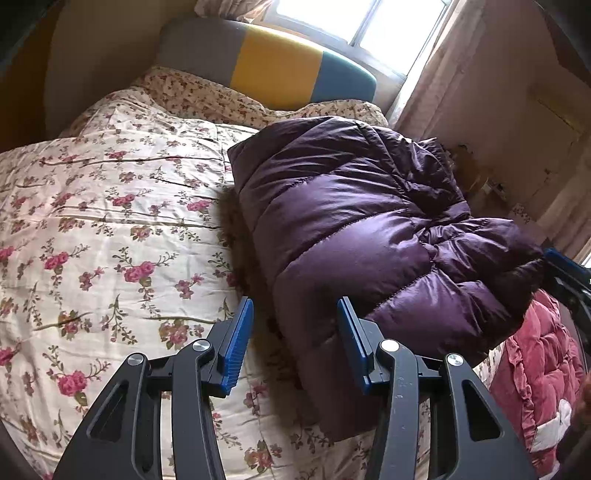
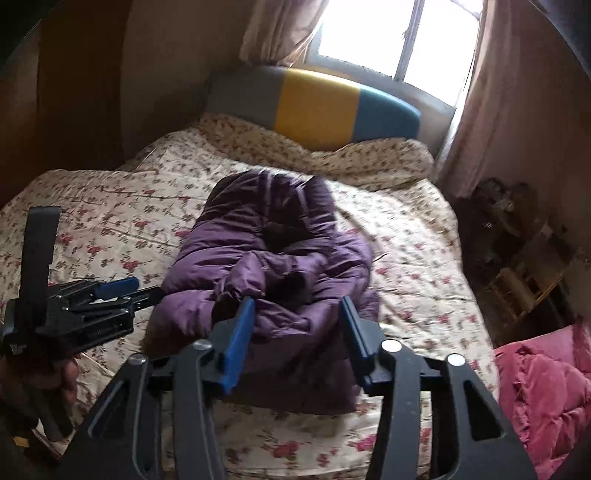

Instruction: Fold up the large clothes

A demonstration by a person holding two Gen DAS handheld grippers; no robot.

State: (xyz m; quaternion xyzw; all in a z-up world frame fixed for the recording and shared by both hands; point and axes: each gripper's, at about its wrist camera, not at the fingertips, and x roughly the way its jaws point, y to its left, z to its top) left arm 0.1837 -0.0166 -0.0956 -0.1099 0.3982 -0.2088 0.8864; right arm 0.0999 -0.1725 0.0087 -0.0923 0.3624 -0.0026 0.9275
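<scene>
Lying on: purple down jacket (image 1: 362, 229) bundled in a folded heap on the floral bedspread (image 1: 110, 229), mid-bed in the right wrist view
Left gripper (image 1: 295, 314): jaws spread wide, gripping nothing, at the jacket's near edge
Right gripper (image 2: 297, 314): jaws wide apart, empty, above the jacket's near end
Behind: grey-yellow-blue headboard (image 2: 314, 107) under the window (image 2: 399, 33)
Right corner: pink quilt (image 2: 546, 387)

bed (image 2: 413, 229): floral cream quilt covered it | headboard (image 2: 314, 107): grey, yellow, teal panels at bed's far edge | window (image 2: 399, 40): behind headboard, glared with daylight | curtains (image 2: 491, 110): pinkish, hung either side | walls (image 2: 162, 74): tan, dim | pink quilted bedding (image 2: 543, 398): lay at bed's near right corner
</scene>
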